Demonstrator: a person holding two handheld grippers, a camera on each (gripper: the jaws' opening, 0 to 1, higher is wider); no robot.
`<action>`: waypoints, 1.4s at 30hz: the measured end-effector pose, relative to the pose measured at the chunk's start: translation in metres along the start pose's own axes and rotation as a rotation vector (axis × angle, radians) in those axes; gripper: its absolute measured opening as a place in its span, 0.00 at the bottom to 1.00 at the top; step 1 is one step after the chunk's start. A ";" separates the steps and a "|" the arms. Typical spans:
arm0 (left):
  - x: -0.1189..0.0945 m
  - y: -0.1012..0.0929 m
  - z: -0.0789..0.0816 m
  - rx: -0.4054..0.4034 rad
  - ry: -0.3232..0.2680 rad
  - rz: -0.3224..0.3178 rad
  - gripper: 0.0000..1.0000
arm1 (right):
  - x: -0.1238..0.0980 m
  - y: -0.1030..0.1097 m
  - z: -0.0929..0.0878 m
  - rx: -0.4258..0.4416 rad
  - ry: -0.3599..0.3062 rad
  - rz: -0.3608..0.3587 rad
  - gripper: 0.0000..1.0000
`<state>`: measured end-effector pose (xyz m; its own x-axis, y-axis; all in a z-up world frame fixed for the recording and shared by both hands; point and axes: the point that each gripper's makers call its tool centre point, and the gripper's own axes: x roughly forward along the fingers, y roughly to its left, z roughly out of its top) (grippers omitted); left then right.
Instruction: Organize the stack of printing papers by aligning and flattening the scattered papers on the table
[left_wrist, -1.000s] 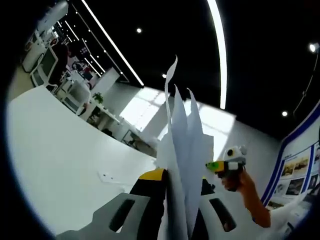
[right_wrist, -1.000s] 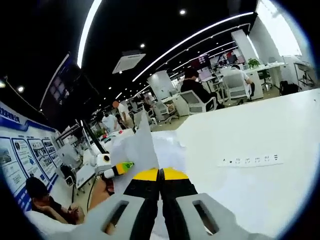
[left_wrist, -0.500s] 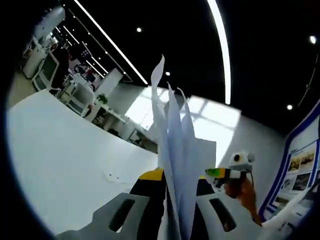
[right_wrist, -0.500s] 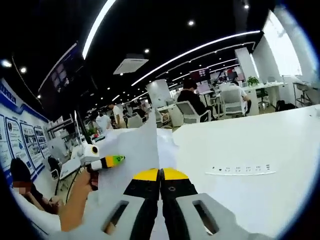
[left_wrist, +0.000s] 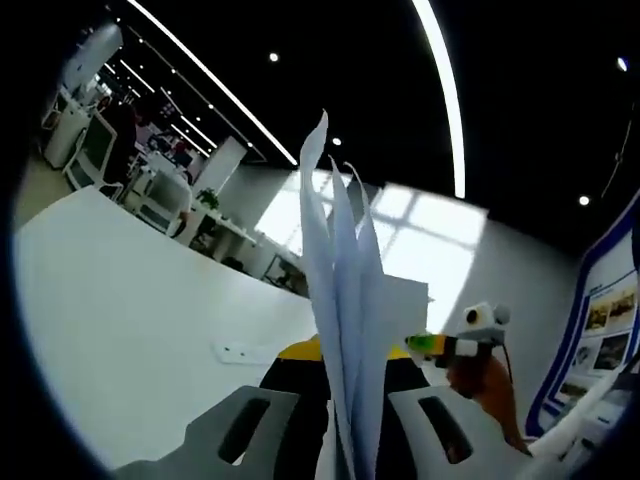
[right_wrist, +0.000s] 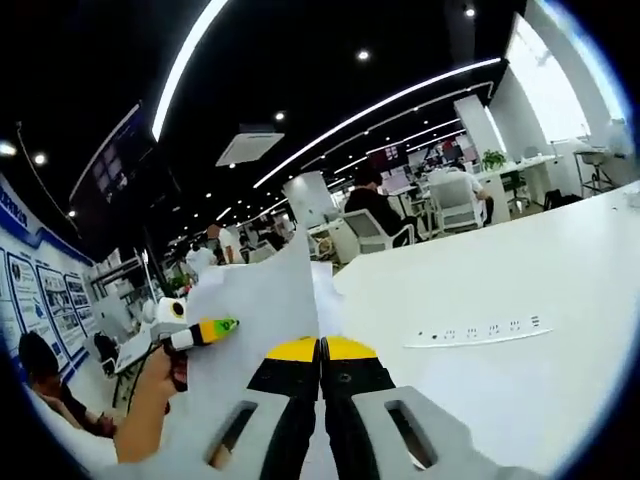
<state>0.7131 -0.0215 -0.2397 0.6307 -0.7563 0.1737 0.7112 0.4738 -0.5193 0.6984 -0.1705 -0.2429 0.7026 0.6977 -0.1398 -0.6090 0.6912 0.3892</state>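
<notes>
Papers (left_wrist: 345, 310): a sheaf of white sheets stood on edge, lifted off the tabletop (left_wrist: 120, 320), clamped between both tools. In the left gripper view the sheets fanned apart toward their upper ends, three or four pointed corners separate, lower edges gathered between the jaws. In the right gripper view the same papers (right_wrist: 262, 320) rose as one broad sheet just left of the jaws, top corner pointed.

Left tool (left_wrist: 345, 355): jaws closed on the papers, yellow tips on either side of the sheaf. Right tool (right_wrist: 321, 350): jaws pressed together with the sheet edge pinched between them.

In the right gripper view the left tool (right_wrist: 195, 332) showed from the left, green-and-yellow tip touching the paper, a hand (right_wrist: 150, 395) behind it. In the left gripper view the right tool (left_wrist: 450, 345) likewise met the sheaf from the right.

No containers seen.

Tabletop white, wide and bare around the tools; a flush power strip (right_wrist: 478, 331) sat inset toward the right in the right gripper view. Far edge of the tabletop bordered office chairs and a seated person (right_wrist: 375, 205).
</notes>
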 end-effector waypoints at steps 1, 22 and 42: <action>0.001 -0.001 -0.001 0.001 0.001 0.000 0.13 | 0.000 0.000 -0.001 0.000 0.007 0.000 0.00; 0.005 -0.009 -0.002 0.016 0.006 -0.014 0.13 | 0.007 0.024 -0.002 -0.008 0.010 0.053 0.00; 0.008 -0.014 -0.007 0.025 0.016 -0.027 0.13 | 0.019 0.045 -0.010 -0.026 0.033 0.104 0.00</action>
<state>0.7056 -0.0374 -0.2367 0.6063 -0.7760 0.1739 0.7357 0.4643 -0.4931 0.6803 -0.1242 -0.2373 0.6230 0.7713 -0.1303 -0.6873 0.6193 0.3795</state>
